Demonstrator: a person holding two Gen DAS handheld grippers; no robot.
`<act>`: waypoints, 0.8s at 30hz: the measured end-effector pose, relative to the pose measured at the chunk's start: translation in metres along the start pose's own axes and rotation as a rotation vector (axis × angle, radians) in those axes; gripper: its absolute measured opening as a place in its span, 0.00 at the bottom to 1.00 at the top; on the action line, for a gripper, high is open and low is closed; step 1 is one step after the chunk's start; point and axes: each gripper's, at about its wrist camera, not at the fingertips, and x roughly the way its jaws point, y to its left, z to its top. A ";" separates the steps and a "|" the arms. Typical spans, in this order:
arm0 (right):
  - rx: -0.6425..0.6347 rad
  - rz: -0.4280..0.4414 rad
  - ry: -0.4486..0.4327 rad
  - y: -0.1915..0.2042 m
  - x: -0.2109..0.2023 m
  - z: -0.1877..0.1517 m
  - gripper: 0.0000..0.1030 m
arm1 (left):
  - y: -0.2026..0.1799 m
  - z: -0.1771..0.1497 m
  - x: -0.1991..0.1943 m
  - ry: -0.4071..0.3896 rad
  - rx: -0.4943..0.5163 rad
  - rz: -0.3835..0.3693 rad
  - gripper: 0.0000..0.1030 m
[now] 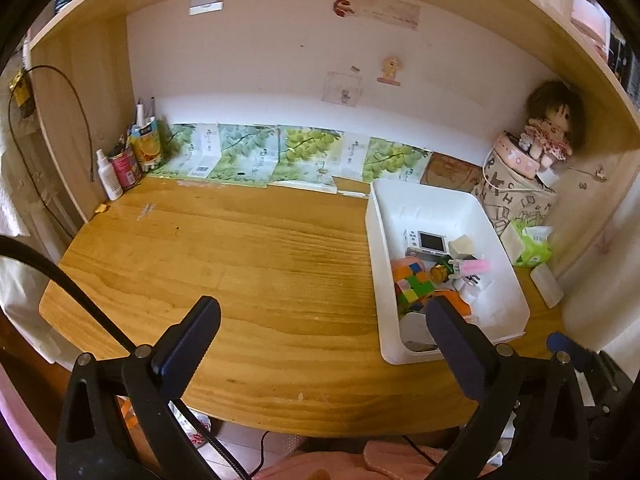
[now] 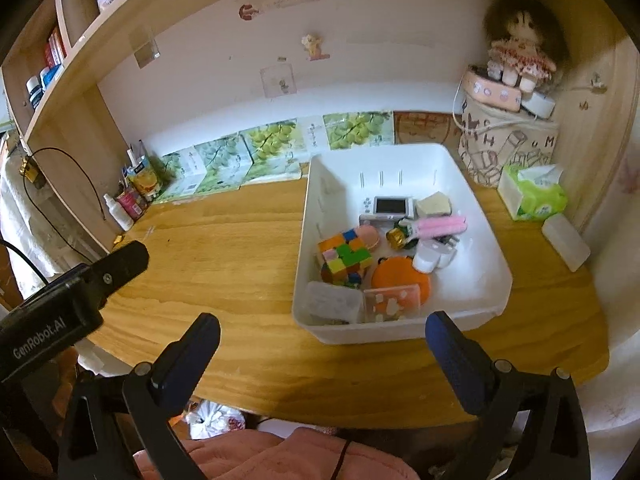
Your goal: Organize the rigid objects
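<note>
A brown-haired rag doll in a pink dress [image 2: 520,46] sits on a round pink tin [image 2: 491,91]; a green tissue pack [image 2: 536,196] lies near the wooden tabletop [image 2: 224,264] corner; a white spray bottle [image 1: 109,176] stands far left.

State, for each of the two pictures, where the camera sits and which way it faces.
Left wrist: on the left gripper, angled down over the wooden desk; open jaws show.
Right wrist: on the right gripper, angled down at the white bin; open jaws and the left gripper's body show.
Shared: desk, bin, doll.
</note>
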 end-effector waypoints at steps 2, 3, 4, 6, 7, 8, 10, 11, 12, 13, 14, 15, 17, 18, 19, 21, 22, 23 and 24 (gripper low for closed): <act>-0.010 -0.005 -0.010 0.001 -0.001 0.002 1.00 | -0.003 0.001 0.001 0.000 0.016 0.007 0.99; -0.014 -0.007 -0.013 0.002 -0.001 0.003 1.00 | -0.005 0.001 0.001 -0.002 0.023 0.013 0.99; -0.019 -0.009 -0.016 0.002 -0.001 0.004 1.00 | -0.006 0.002 0.001 -0.006 0.026 0.018 0.99; -0.022 -0.013 -0.018 0.002 0.000 0.005 1.00 | -0.005 0.003 -0.001 -0.013 0.029 0.026 0.99; -0.023 -0.014 -0.019 0.002 0.000 0.006 1.00 | -0.005 0.003 -0.001 -0.016 0.030 0.034 0.99; -0.024 -0.014 -0.019 0.002 0.000 0.006 1.00 | -0.006 0.003 -0.002 -0.017 0.030 0.038 0.99; -0.027 -0.015 -0.016 0.003 0.002 0.007 1.00 | -0.005 0.003 -0.003 -0.022 0.027 0.051 0.99; -0.027 -0.013 -0.015 0.003 0.002 0.007 1.00 | -0.005 0.003 -0.003 -0.022 0.026 0.054 0.99; -0.030 -0.013 -0.013 0.003 0.002 0.007 1.00 | -0.004 0.003 -0.003 -0.021 0.024 0.058 0.99; -0.032 -0.013 -0.010 0.003 0.002 0.007 1.00 | -0.004 0.002 -0.004 -0.019 0.022 0.059 0.99; -0.034 -0.012 -0.007 0.003 0.003 0.008 1.00 | -0.004 0.002 -0.003 -0.016 0.022 0.059 0.99; -0.036 -0.010 -0.003 0.003 0.003 0.007 1.00 | -0.004 0.001 -0.003 -0.011 0.023 0.060 0.99; -0.039 -0.007 0.004 0.004 0.004 0.006 1.00 | -0.005 0.000 -0.003 -0.004 0.025 0.062 0.99; -0.040 -0.006 0.008 0.005 0.005 0.006 1.00 | -0.005 -0.002 -0.003 0.001 0.028 0.065 0.99; -0.042 -0.003 0.012 0.005 0.005 0.005 1.00 | -0.006 -0.003 -0.003 0.005 0.031 0.068 0.99; -0.048 -0.001 0.022 0.006 0.005 0.004 1.00 | -0.007 -0.005 -0.004 0.009 0.034 0.070 0.99; -0.051 0.001 0.026 0.006 0.006 0.003 1.00 | -0.007 -0.006 -0.004 0.010 0.035 0.075 0.99; -0.054 0.001 0.030 0.007 0.006 0.002 1.00 | -0.007 -0.006 -0.005 0.011 0.036 0.077 0.99; -0.055 0.002 0.034 0.007 0.006 0.002 1.00 | -0.008 -0.007 -0.005 0.014 0.038 0.077 0.99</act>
